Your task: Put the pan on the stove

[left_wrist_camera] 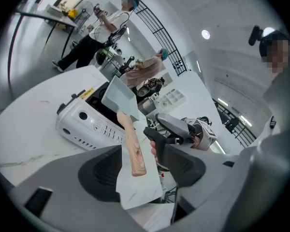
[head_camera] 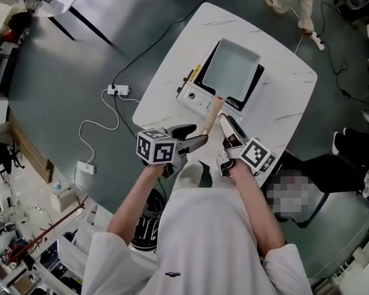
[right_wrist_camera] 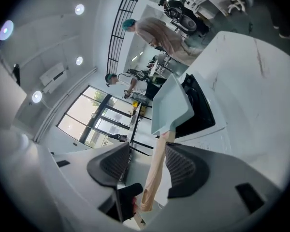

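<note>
Your square pale-blue pan (head_camera: 230, 69) sits on the portable stove (head_camera: 194, 95) mid-table (head_camera: 283, 106), its bottom bare. Its wooden handle (head_camera: 210, 118) reaches past the stove's front edge toward you. Your left gripper (head_camera: 194, 137) and right gripper (head_camera: 229, 131) flank that handle, jaws spread, unclamped. The pan hides the burner.

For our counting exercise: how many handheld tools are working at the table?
2. The left tool comes in from the left of the pan handle; the right tool comes in from its right. Both have their jaws open around that handle. None seems hidden.
</note>
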Action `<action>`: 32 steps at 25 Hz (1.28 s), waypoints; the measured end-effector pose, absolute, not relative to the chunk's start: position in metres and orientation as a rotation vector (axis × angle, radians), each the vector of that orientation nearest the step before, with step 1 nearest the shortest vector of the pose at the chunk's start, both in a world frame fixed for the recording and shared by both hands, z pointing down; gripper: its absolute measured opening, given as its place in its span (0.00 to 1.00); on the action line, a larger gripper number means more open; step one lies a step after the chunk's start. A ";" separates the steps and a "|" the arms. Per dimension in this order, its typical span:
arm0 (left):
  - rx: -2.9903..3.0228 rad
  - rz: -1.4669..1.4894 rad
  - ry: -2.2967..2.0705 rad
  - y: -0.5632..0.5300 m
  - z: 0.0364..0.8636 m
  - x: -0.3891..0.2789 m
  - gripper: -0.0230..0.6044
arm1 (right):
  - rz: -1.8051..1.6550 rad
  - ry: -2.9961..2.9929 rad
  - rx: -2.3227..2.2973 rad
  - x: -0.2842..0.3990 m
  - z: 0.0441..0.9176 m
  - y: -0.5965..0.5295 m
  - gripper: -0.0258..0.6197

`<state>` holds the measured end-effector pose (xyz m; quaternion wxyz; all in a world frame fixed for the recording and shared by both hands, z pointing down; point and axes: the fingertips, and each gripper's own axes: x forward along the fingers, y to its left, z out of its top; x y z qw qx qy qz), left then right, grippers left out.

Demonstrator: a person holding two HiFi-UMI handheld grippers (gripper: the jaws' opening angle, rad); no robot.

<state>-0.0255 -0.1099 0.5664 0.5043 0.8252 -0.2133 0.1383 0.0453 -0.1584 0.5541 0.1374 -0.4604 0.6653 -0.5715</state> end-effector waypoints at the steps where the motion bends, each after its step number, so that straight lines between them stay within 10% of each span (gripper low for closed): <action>1: 2.014 0.333 -0.558 -0.110 0.560 -0.028 0.49 | -1.628 1.952 -1.347 0.049 0.548 -0.157 0.38; 13: 2.326 0.334 -0.908 -0.091 0.450 -0.034 0.36 | -1.077 2.538 -1.399 0.076 0.431 -0.118 0.30; 24: 2.434 0.253 -1.212 -0.057 0.371 -0.045 0.04 | -0.644 2.808 -1.572 0.129 0.366 -0.069 0.08; 32: 2.455 0.270 -1.251 -0.038 0.362 -0.035 0.04 | -0.423 2.879 -1.619 0.128 0.348 -0.033 0.05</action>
